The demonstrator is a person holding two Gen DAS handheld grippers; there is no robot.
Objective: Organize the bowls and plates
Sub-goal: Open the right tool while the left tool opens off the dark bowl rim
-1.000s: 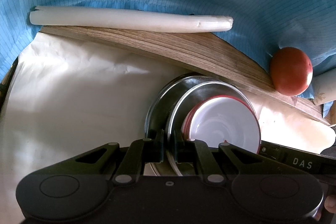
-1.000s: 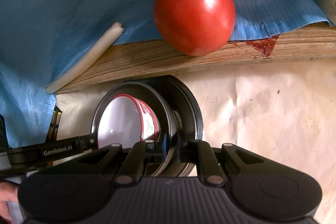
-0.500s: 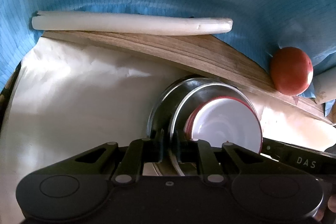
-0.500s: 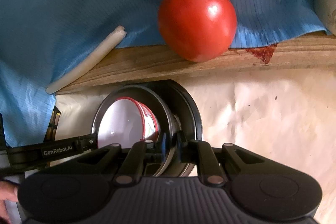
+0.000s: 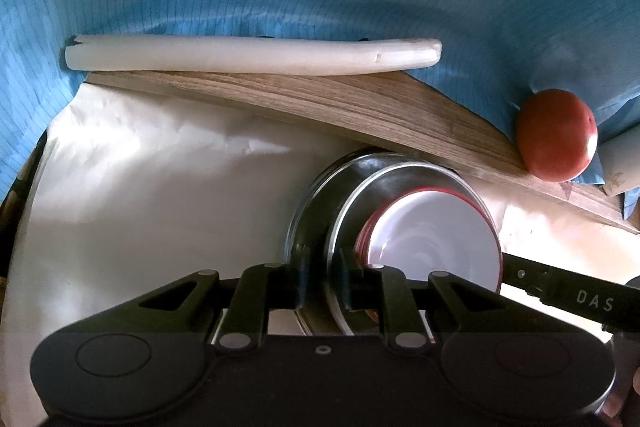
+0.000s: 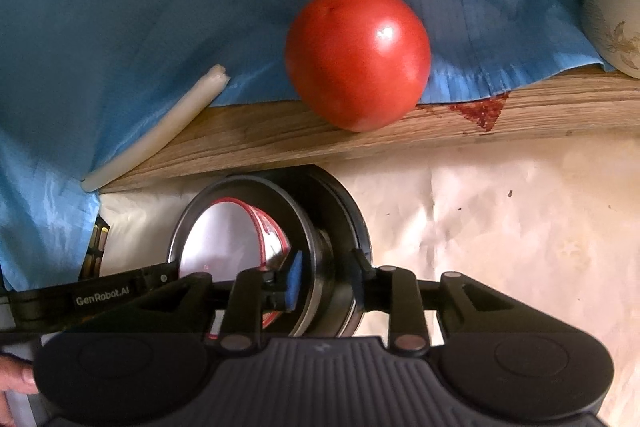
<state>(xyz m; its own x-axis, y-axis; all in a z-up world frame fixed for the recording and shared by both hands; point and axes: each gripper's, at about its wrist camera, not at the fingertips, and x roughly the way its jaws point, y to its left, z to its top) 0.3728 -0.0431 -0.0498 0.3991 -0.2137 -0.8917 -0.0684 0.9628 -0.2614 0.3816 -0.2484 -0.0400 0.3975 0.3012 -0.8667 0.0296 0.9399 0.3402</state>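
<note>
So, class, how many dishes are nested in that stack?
3: an outer steel dish, a steel bowl inside it, a red-rimmed white bowl innermost. More may hide beneath.

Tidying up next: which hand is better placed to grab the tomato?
Right, probably. The tomato lies straight ahead of the right tongs; from the left tongs it sits far aside. Both have just been opening, bowl rims between them.

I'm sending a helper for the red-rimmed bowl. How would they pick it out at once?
Find the cream paper below the wooden strip. There a stack of steel dishes sits, and the bowl nests inside it: the only one with a white interior and a red rim.
</note>
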